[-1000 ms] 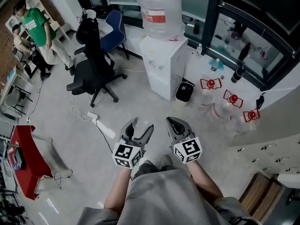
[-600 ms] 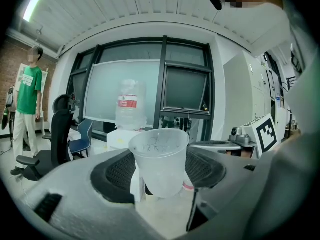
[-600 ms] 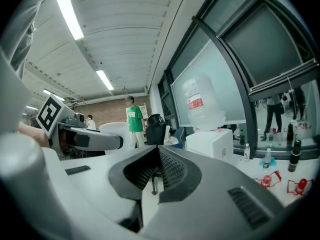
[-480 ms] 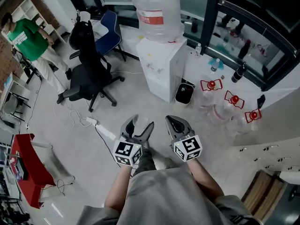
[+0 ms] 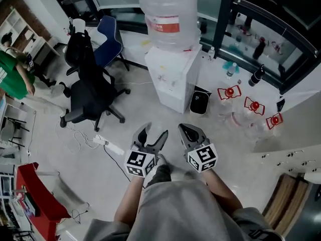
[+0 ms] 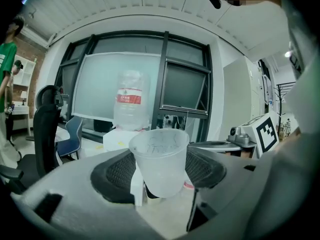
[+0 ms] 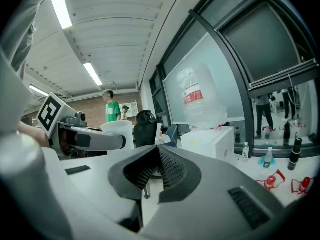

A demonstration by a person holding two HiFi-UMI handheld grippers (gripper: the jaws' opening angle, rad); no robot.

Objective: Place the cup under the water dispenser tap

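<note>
While bare floor (image 5: pixel 150 112) lies open up to the water dispenser (image 5: pixel 175 79), an office chair (image 5: pixel 90 92) edges it on the left and a black bin (image 5: pixel 200 102) stands just beside the dispenser. The left claw (image 5: pixel 153 133) stands wide, gripping the upright translucent cup (image 6: pixel 160 159). The right claw (image 5: pixel 193 133) is closed and empty.

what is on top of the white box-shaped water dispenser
A large clear plastic water bottle with a red label stands upside down on the white box-shaped water dispenser. Its neck is hidden where it enters the top.
</note>
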